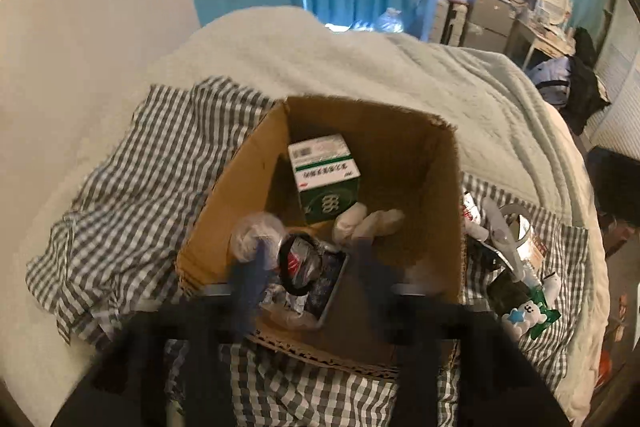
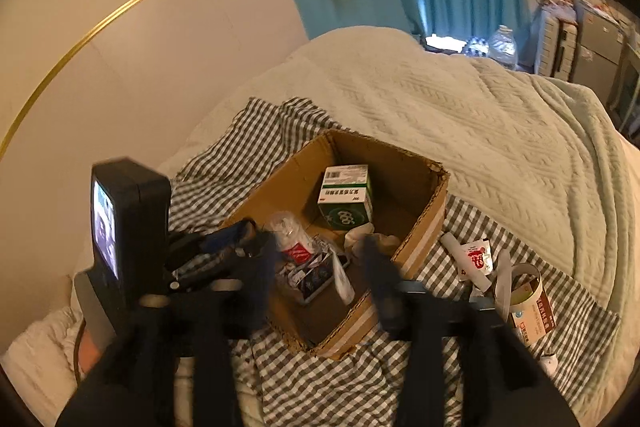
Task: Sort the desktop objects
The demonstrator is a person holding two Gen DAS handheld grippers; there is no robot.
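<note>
An open cardboard box sits on a checked cloth on the bed. Inside stand a green and white medicine box, a crumpled plastic bag, white socks, a black tape ring and a small tin. My left gripper is open over the box's near end, with the tape ring between its fingers, not clamped. My right gripper is open above the box's near corner. The left gripper's body with its small screen shows at the left of the right wrist view.
Loose items lie on the checked cloth right of the box: a red and white sachet, a white tape roll, a brown packet, scissors, a green packet. Pale blanket lies behind.
</note>
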